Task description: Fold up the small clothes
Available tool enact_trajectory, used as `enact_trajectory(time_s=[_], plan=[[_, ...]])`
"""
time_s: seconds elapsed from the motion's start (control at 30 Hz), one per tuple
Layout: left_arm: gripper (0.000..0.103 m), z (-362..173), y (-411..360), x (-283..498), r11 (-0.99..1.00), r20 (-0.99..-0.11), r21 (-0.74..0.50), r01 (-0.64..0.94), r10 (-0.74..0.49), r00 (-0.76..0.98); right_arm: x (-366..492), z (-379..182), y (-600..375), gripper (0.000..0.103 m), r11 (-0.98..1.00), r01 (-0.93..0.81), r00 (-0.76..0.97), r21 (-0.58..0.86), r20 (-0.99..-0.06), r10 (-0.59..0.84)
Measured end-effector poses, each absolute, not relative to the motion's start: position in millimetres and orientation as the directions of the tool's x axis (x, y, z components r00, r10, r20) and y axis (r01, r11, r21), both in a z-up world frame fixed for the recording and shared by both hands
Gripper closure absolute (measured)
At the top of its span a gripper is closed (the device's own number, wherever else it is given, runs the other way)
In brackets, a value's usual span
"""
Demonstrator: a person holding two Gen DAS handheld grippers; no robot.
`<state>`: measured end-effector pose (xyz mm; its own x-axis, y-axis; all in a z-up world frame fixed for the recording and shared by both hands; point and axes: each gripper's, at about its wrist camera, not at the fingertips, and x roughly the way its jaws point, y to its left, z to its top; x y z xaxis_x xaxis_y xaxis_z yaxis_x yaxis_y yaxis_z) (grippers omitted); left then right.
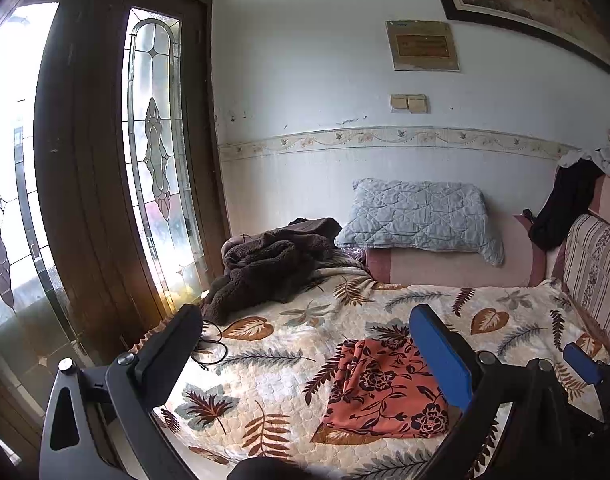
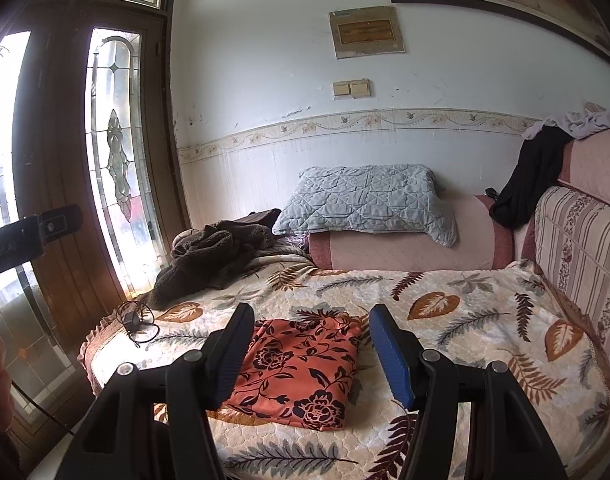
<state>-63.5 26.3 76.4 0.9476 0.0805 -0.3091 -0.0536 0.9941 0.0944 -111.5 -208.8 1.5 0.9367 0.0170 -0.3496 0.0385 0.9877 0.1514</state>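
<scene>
The orange floral cloth [image 2: 301, 372] lies folded flat on the near part of the leaf-print bed cover [image 2: 465, 320]. Both claws, left [image 1: 305, 356] and right [image 2: 311, 356], hang above it, open and empty, judged released so the fold stays undisturbed.

We see daylight pouring through the glass door [image 1: 153, 160] to the left of both grippers, blown out to white glare at its outer panes, while the wall [image 2: 285, 60] ahead stays evenly and softly lit. Both views bow strongly at the edges with dark, blurred corners, and the near gripper bodies lie in shade.
</scene>
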Motion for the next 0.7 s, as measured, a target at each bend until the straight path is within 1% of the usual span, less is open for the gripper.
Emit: enact_trajectory(time_s=[0.3,0.7], plan=[[0.0,80.7,31.0,-63.8,0.995,-0.303,0.083,-0.059,0.082,0.949,-112.3,6.7,-205.1,0.039,0.99,0.046,0.941,0.132,-0.339,0.002],[0.0,92.0,36.5,-73.2,0.996,-0.264,0.067,-0.061,0.077,0.961,-117.3,19.7,-200.8,0.039,0.992,0.058,0.949,0.113,-0.315,-0.019]])
